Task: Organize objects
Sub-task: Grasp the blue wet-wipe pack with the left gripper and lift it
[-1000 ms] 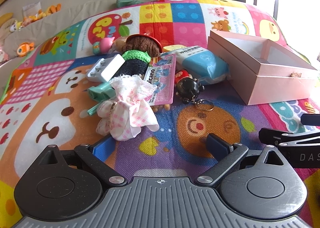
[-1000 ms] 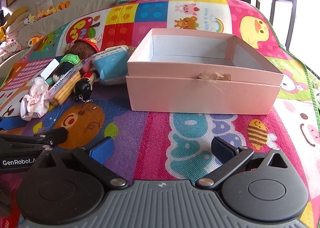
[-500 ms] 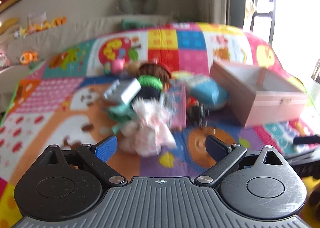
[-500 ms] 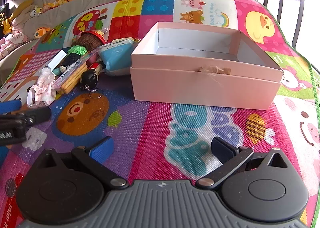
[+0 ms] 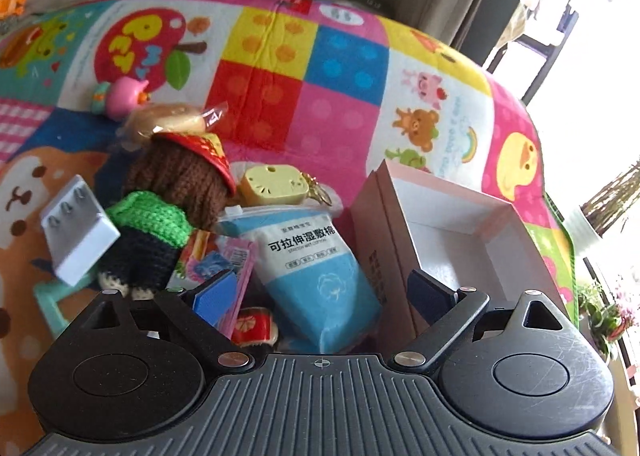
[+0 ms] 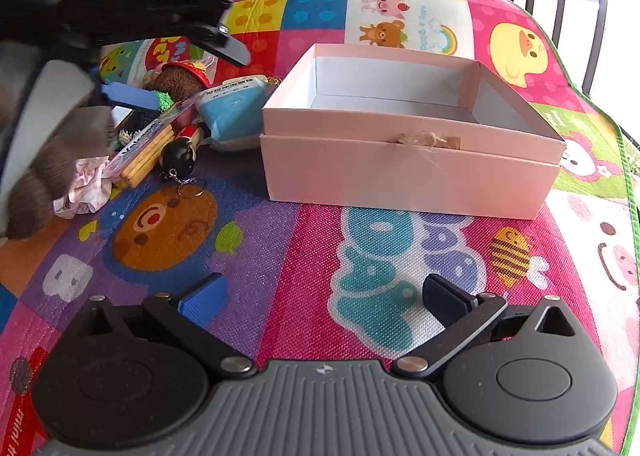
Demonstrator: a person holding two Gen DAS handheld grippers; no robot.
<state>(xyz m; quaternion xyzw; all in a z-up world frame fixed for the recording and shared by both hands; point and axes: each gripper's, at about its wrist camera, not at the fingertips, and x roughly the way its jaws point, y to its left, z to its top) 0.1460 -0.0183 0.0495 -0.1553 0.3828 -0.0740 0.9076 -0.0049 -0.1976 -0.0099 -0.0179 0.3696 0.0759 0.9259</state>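
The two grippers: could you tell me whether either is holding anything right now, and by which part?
Nothing is held. The left gripper is closing around the blue wet-cotton pack, pads not yet on it; the right gripper is open over the mat.

Left tool [image 5: 320,288] tilted downward, jaws wide but closing; right tool [image 6: 322,296] tilted downward, jaws spread.

Open pink cardboard box [image 6: 412,160] sits on the patchwork play mat [image 6: 320,256]; blue-white wet-cotton pack [image 6: 230,106] just beside it at 9 o'clock.
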